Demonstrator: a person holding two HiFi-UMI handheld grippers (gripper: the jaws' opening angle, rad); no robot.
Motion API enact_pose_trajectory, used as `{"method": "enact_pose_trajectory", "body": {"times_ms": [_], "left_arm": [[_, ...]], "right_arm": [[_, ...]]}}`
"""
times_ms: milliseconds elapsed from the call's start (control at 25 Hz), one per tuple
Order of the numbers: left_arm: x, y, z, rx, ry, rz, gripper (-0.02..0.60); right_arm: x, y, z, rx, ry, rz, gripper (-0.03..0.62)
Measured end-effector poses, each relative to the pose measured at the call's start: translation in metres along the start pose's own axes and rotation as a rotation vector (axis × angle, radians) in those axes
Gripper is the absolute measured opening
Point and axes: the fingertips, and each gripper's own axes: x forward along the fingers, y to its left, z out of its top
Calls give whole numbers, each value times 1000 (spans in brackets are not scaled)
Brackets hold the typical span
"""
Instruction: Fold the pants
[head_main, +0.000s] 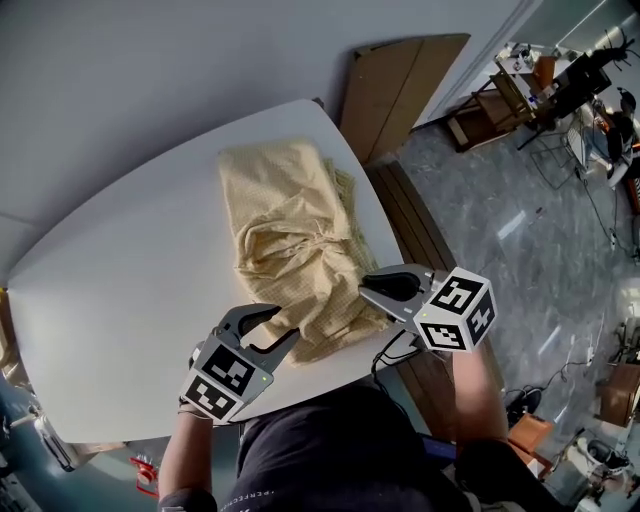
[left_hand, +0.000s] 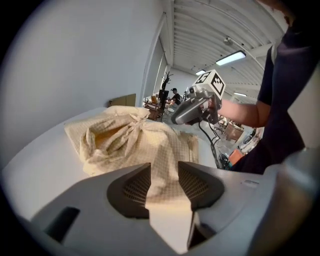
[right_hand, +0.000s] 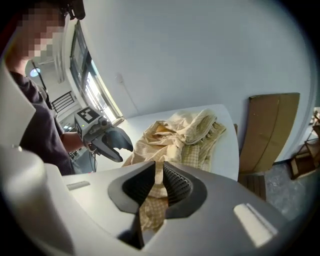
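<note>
Pants (head_main: 295, 245) seemingly in right gripper (head_main: 364, 288)

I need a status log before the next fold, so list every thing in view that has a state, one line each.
pants, bunched and creased on the table, not neatly folded
left gripper, open, with the near edge of the pants between its jaws
right gripper, shut on the pants, cloth hanging below its jaws
cardboard sheet, upright, leaning against the wall
</note>
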Motion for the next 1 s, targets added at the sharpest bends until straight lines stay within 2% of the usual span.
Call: {"method": "enact_pose_trajectory", "body": {"times_ms": [80,320,520,640,800,1000], "left_arm": [[1,-6,-9,28,28,3,190],[-1,-26,-22,76,55,-58,196],[6,-43,-46,155,134,-127,233],[13,-41,-61,223,201,-133,247],[19,-45,-71,268,263,-197,283],[22,-46,-72,259,261,-203,296]], "right_arm": [[1,11,-8,-55,34,40,51],[1,33,-35,-164,118,145,66],[-1,30,-55,-244,168,146,164],[6,26,-72,-326,255,137,218],[15,25,-87,-442,342,135,278],[17,18,-90,-522,336,127,230]]}}
